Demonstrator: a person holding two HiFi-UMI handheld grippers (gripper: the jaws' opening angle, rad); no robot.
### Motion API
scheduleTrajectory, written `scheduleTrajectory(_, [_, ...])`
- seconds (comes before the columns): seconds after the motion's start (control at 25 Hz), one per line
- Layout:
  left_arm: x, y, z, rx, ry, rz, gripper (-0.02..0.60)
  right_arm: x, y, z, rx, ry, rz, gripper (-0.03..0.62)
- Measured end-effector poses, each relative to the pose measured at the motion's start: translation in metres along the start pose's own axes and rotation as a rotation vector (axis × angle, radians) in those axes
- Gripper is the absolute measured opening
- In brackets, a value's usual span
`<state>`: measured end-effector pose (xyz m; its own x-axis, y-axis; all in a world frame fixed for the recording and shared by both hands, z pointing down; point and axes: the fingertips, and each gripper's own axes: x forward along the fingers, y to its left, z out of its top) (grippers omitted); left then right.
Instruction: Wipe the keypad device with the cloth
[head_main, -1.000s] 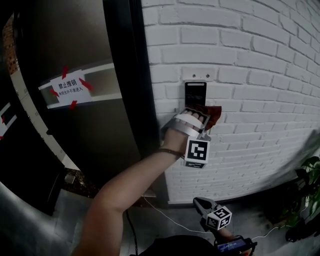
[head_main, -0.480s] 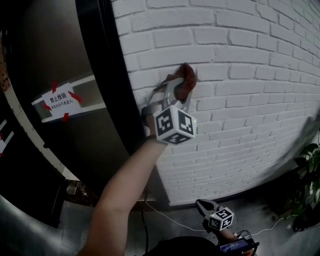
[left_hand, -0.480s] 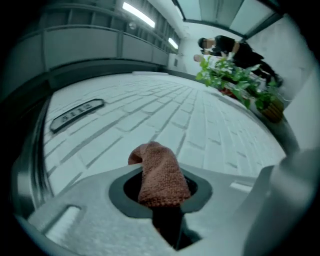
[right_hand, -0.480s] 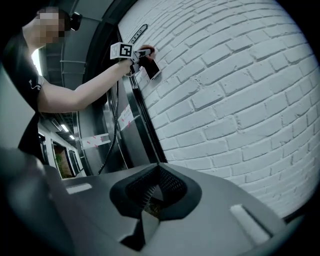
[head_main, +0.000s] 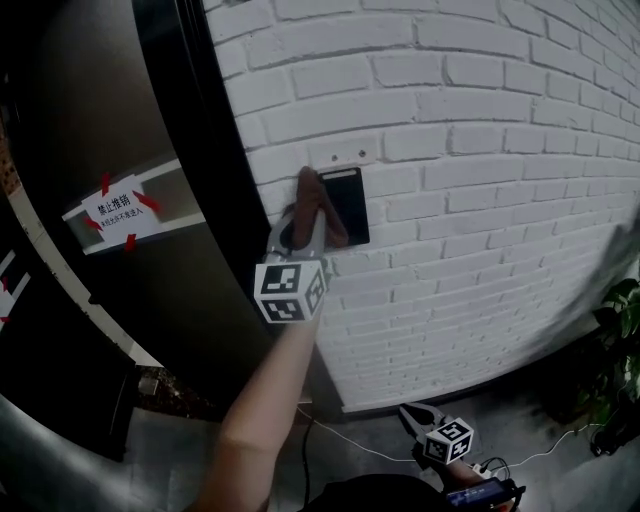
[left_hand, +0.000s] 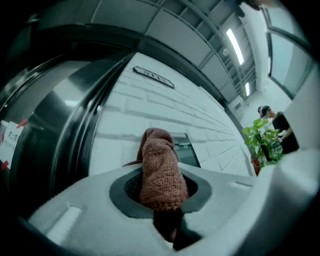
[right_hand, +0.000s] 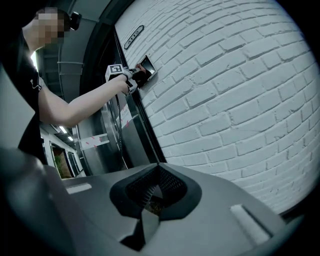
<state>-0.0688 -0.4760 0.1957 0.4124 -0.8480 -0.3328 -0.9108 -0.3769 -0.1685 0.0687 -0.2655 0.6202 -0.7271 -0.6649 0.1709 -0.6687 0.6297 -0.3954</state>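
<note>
A black keypad device (head_main: 347, 205) is mounted on the white brick wall (head_main: 480, 180). My left gripper (head_main: 303, 235) is raised to it and shut on a reddish-brown cloth (head_main: 310, 198), which presses against the keypad's left edge. In the left gripper view the cloth (left_hand: 158, 167) bulges out between the jaws, and the keypad (left_hand: 188, 151) shows just behind it. My right gripper (head_main: 422, 424) hangs low near the floor, away from the wall. Its jaws are shut with nothing between them (right_hand: 151, 199). The right gripper view also catches the left gripper (right_hand: 127, 76) at the keypad (right_hand: 148, 65).
A dark metal door and frame (head_main: 185, 170) stand directly left of the keypad, carrying a taped paper notice (head_main: 120, 212). A thin cable (head_main: 345, 437) runs along the floor below. A potted plant (head_main: 620, 340) is at the right, and a person (left_hand: 278, 129) stands in the distance.
The left gripper swept the cloth up from below the keypad, over its face, and now to its left edge, uncovering the screen. The right gripper stayed low.
</note>
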Motion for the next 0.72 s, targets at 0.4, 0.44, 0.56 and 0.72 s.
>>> scheduleTrajectory(0.4, [-0.034,-0.056,-0.108,-0.452,0.16,-0.109,0.066,0.009,0.004,-0.009,0.004,0.034,0.022,0.002])
scheduleTrajectory(0.44, [-0.033,-0.068,-0.113,-0.564,0.142,-0.132,0.066,0.01,0.005,-0.008,0.004,0.034,0.023,0.002])
scheduleTrajectory(0.56, [-0.021,-0.09,-0.113,-0.824,0.066,-0.155,0.066,0.01,0.004,-0.004,0.003,0.026,0.024,0.002])
scheduleTrajectory(0.72, [0.006,-0.101,-0.095,-0.976,-0.024,-0.169,0.066,0.001,-0.006,-0.002,0.01,0.012,0.002,0.002])
